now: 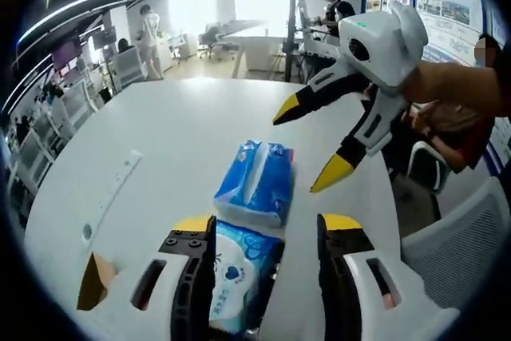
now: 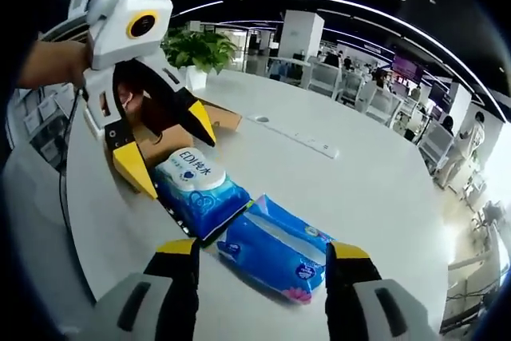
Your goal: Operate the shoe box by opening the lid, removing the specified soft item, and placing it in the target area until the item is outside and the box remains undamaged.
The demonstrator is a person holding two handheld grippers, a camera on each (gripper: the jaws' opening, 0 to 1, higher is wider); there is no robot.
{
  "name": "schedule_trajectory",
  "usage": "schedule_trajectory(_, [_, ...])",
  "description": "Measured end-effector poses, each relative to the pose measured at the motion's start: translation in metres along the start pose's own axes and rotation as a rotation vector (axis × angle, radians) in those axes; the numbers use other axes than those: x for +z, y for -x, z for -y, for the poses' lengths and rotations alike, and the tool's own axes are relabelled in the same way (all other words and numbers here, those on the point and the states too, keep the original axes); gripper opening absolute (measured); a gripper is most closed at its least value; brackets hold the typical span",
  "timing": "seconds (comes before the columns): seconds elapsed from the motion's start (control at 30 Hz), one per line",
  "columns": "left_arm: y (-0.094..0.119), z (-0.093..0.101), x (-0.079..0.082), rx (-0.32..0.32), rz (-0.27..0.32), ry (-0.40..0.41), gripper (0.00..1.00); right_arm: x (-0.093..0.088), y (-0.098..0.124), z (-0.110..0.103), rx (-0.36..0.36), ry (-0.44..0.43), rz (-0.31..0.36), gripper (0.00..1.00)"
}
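Scene: While both grippers hang over the white table, 2 soft packs lie on it side by side, touching or nearly so.
Left gripper: jaws spread apart, gripping nothing; in the left gripper view the wet-wipe pack lies between them, and in the right gripper view the yellow tips straddle that pack's far end.
Right gripper: jaws spread apart, gripping nothing; the blue tissue pack lies just ahead of the tips. In the left gripper view this gripper hovers above the table, beyond the tissue pack.
Shoe box: brown cardboard, seen behind the left gripper in the right gripper view; partly hidden, so its lid position cannot be told.
Task item: both packs rest outside the box on the table; which of the 2 is the specified item cannot be told.
Step in hand (judgement): placement appears complete or nearly so, with both claws released.
Next move (judgement): lift the left gripper straight up, clear of the wet-wipe pack, without dragging it or knocking the box.
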State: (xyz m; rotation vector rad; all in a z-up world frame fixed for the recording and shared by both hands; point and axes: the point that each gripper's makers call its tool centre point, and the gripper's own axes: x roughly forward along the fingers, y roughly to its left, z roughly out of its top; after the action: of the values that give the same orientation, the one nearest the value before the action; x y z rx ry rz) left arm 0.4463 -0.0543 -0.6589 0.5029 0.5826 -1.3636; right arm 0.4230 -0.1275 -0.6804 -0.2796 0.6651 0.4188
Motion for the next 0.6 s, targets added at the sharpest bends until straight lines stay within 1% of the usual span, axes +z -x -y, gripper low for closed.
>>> schedule_trajectory(0.2, [0.011,0.002,-0.002,0.013,0.026,0.031,0.56,0.006,0.003,-0.008,0.001,-0.017,0.025,0.67])
schedule_trajectory(0.3, [0.016,0.002,-0.006,0.012,0.022,0.042,0.58,0.009,0.005,-0.013,0.005,-0.035,0.039,0.69])
schedule_trajectory(0.43, [0.026,0.002,-0.011,0.02,0.029,0.04,0.6,0.009,0.008,-0.019,0.006,-0.048,0.045,0.72])
schedule_trajectory(0.53, [0.031,-0.001,-0.012,0.03,0.044,0.07,0.61,0.009,0.008,-0.023,0.009,-0.052,0.048,0.72])
schedule_trajectory(0.6, [0.038,-0.001,-0.014,0.036,0.049,0.076,0.62,0.011,0.008,-0.026,0.014,-0.051,0.05,0.73])
